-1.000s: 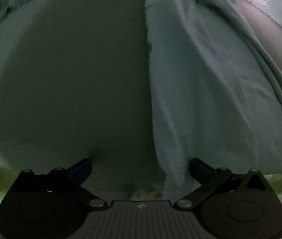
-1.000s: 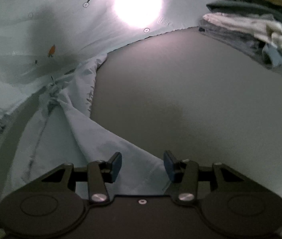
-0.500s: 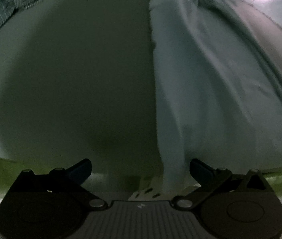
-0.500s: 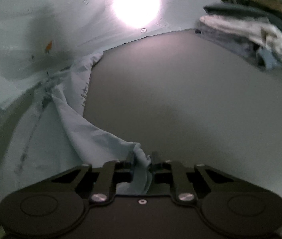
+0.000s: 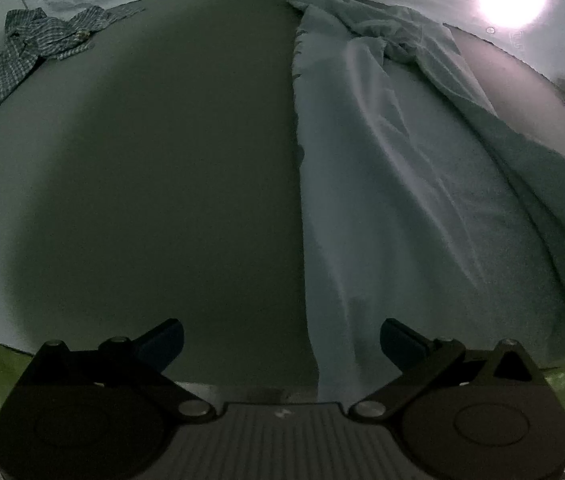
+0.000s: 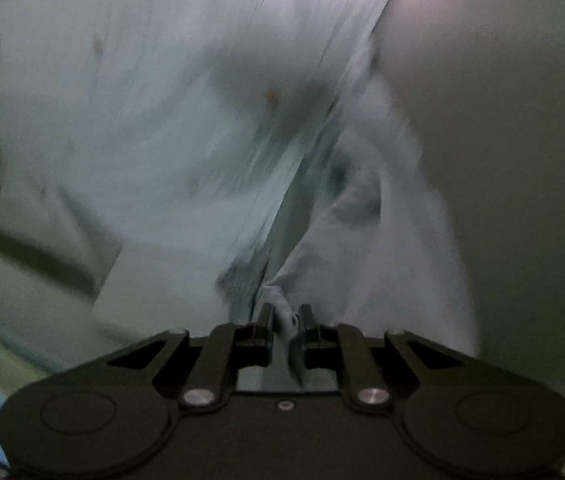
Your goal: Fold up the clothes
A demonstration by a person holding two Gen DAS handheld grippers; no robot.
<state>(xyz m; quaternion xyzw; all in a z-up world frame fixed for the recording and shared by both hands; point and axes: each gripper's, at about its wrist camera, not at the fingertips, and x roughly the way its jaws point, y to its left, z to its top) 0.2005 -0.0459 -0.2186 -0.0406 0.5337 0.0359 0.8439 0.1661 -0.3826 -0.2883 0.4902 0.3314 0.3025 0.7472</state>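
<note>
Garment orientation relative to jaws

Right gripper (image 6: pixel 282 320) jaws clamp the pale garment (image 5: pixel 382 200); left gripper (image 5: pixel 281 340) jaws released, garment's long axis running toward 12 o'clock.

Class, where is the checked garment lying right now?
In the left wrist view, the checked garment lies crumpled at the table's far left corner, apart from the pale garment.

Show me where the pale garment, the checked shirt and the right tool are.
pale garment (image 5: pixel 382 200), left wrist view, its flat middle.
checked shirt (image 5: pixel 38 40), left wrist view, crumpled body.
right tool (image 6: pixel 284 320), right wrist view, between its fingertips.
</note>
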